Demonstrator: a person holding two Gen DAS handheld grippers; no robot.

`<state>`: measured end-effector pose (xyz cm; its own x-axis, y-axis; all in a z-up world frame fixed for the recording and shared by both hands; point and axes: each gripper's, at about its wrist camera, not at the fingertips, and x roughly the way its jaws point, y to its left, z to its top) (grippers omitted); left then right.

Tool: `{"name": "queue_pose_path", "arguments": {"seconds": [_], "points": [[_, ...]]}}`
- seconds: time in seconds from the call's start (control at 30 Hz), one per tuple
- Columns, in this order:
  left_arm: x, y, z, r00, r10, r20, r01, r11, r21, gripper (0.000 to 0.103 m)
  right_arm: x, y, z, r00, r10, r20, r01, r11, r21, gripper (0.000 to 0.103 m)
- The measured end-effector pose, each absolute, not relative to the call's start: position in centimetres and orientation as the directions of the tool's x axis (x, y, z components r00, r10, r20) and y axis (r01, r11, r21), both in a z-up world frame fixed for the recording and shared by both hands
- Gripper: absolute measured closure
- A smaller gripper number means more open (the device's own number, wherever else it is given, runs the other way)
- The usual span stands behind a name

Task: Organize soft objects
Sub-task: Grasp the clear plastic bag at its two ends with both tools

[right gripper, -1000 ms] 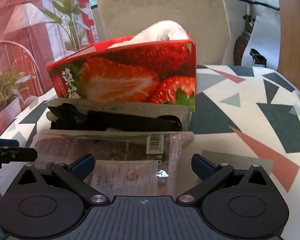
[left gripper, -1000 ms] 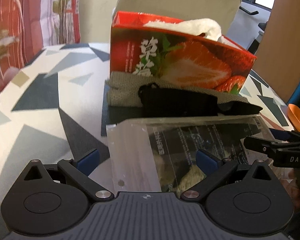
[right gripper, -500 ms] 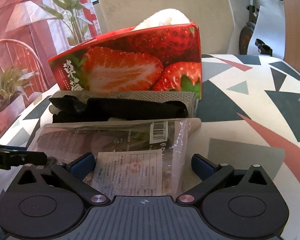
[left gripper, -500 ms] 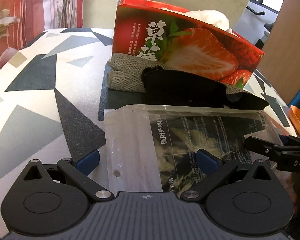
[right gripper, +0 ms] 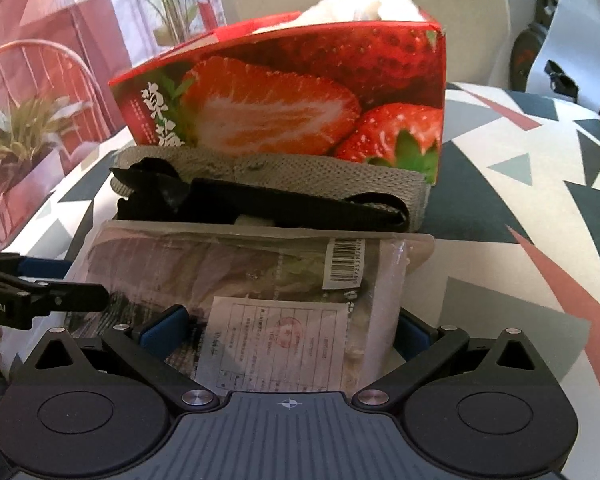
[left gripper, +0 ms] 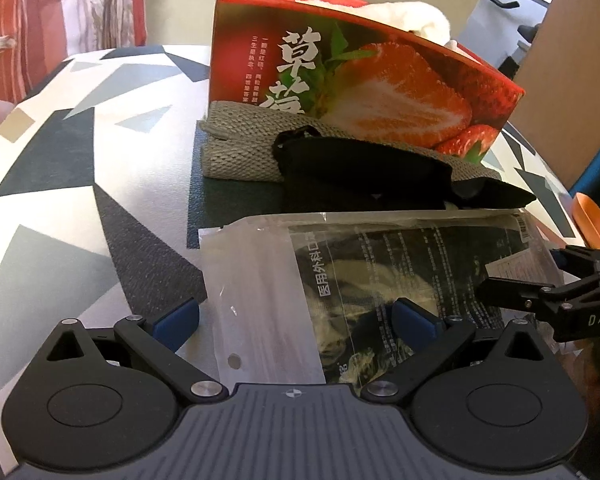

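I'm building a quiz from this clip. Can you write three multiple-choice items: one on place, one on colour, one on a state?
1. Where does the plastic packet lie?
A. inside the box
B. on the table in front of the black strap
C. on the chair

2. The strawberry box is mainly:
A. red
B. blue
C. yellow

3. The left gripper is:
A. shut on the packet
B. out of view
C. open

Answers: B, it lies flat nearest both cameras; A, its sides are red; C, its blue fingers stand wide apart.
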<state>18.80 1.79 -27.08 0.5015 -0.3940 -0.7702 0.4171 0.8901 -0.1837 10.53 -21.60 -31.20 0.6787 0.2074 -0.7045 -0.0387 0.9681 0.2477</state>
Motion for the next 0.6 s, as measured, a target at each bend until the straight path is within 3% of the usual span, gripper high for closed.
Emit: {"name": "queue_pose_path", "arguments": {"seconds": [0.3, 0.5, 0.6], "points": [[20.4, 2.3, -26.8, 0.461, -0.434, -0.774, 0.390, 0.882, -0.263, 0.003, 11.5, -21.6, -30.8, 0.659, 0.216, -0.720, -0.040, 0.966, 0.254, 0.000], [20.2, 3.0, -26.6, 0.448, -0.486, -0.750, 0.401, 0.859, -0.318, 0.024, 11.4, -21.3, -30.7, 0.654, 0.236, -0.719, -0.075, 0.966, 0.249, 0.001], [20.4, 3.6, -26.5, 0.423, -0.519, -0.743, 0.414, 0.840, -0.351, 0.032, 11.2, -21.4, -30.5, 0.650, 0.245, -0.719, -0.084, 0.964, 0.253, 0.007]]}}
